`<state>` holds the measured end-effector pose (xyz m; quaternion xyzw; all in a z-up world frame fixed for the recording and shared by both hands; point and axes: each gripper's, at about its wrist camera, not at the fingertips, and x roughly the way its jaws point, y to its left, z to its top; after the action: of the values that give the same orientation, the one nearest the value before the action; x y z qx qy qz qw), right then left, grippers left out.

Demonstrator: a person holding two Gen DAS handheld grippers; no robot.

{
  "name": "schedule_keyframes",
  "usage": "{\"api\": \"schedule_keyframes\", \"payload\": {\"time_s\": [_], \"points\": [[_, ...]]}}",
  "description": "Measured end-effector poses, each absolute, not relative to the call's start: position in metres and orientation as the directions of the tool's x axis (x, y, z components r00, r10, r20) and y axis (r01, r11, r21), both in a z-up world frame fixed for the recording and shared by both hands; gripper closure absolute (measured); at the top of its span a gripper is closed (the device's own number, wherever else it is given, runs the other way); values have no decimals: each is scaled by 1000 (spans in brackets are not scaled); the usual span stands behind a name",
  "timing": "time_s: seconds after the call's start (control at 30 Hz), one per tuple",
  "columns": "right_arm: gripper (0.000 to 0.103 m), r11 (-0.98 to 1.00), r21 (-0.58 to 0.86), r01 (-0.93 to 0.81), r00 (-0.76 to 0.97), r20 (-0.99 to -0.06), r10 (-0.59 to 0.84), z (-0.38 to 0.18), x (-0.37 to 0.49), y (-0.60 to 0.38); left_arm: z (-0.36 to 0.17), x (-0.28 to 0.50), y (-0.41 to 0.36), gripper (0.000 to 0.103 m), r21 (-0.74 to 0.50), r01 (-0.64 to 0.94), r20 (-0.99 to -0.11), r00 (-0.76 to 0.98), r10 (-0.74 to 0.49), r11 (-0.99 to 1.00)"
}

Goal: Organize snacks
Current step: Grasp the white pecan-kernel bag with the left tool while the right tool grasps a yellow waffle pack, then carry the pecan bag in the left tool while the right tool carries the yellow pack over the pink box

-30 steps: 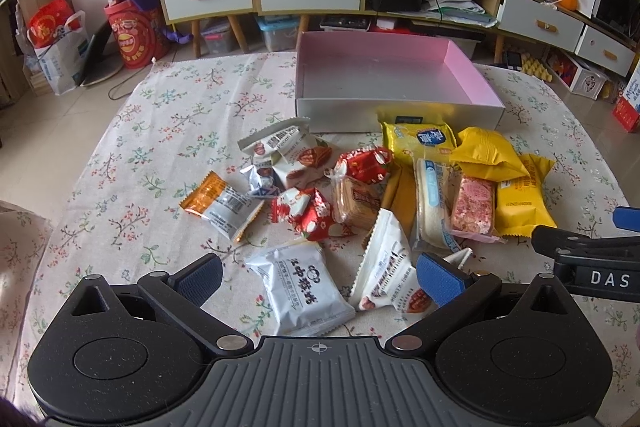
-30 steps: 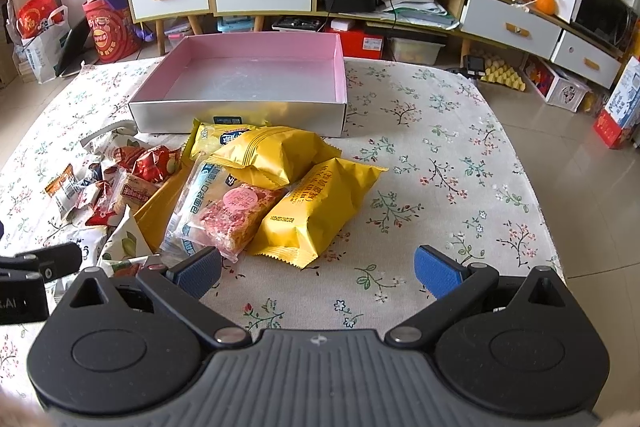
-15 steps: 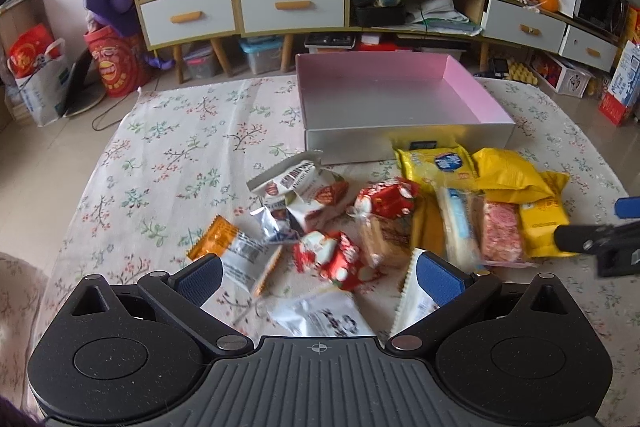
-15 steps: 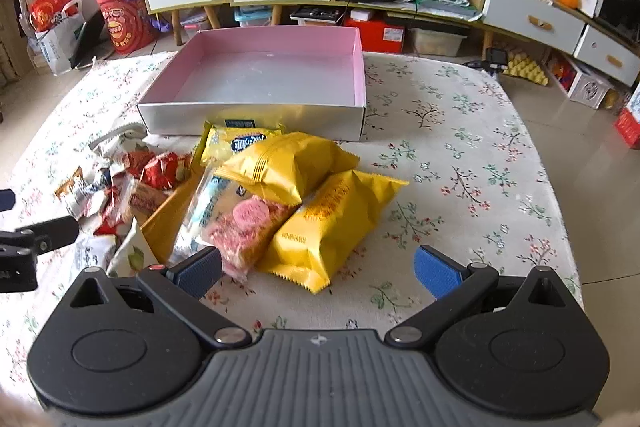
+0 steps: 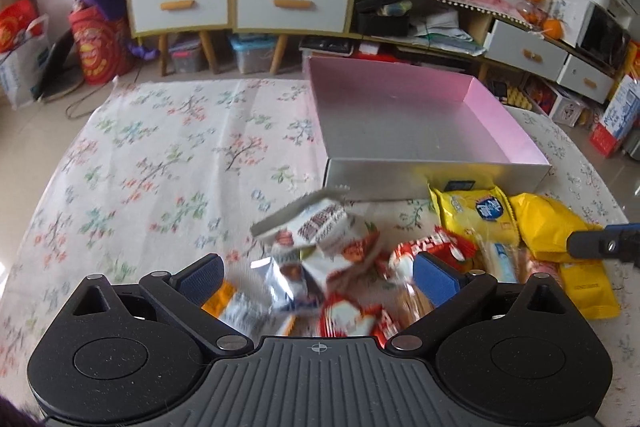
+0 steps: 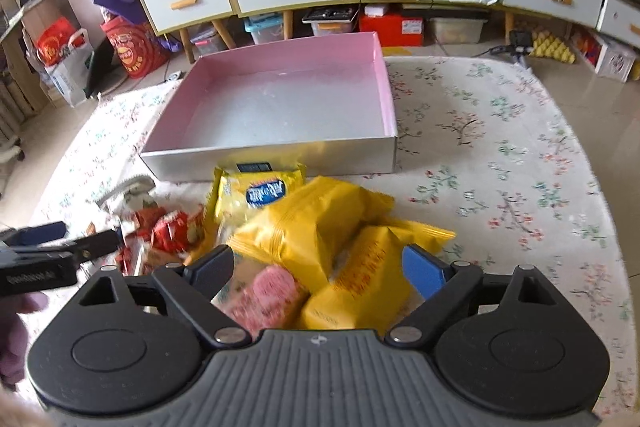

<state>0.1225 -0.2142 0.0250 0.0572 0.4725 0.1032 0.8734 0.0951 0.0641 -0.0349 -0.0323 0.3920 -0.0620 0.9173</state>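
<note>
Right tool (image 6: pixel 318 269) jaws just been closing, not clenched, straddling yellow packets (image 6: pixel 320 235), pads not pressing. Left tool (image 5: pixel 318 277) released over red-white packets (image 5: pixel 340 239) (blurred). Snacks heaped on tabletop (image 5: pixel 160 163) beside pink box (image 5: pixel 496 107).

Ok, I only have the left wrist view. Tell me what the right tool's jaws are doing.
Observer: The right tool is open. Its jaws have just been closing, with the lower yellow packet and a pink-filled pack between them, not yet pressed.
Operator: Now report what lies right of that yellow packet.
Observer: Only floral tablecloth, with no snacks on that side.
</note>
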Motion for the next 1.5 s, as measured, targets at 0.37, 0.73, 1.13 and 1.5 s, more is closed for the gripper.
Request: {"api": "schedule_keyframes", "payload": {"time_s": [0.37,0.73,1.13,1.5], "points": [[10,942,330,-62,530,-789,311,14,155,-225,-54,125,59,14,-101,114,-716,681,-152,988],[8,978,180,-100,543,-814,206,9,148,-206,-58,130,54,33,-100,41,-719,687,-100,994],[79,990,30,-139,617,-779,111,23,138,-196,-49,126,54,52,-151,12,-694,710,-114,988],[100,976,211,-58,574,-793,206,26,145,-226,-40,117,61,77,-207,3,-698,701,-150,978]]}}
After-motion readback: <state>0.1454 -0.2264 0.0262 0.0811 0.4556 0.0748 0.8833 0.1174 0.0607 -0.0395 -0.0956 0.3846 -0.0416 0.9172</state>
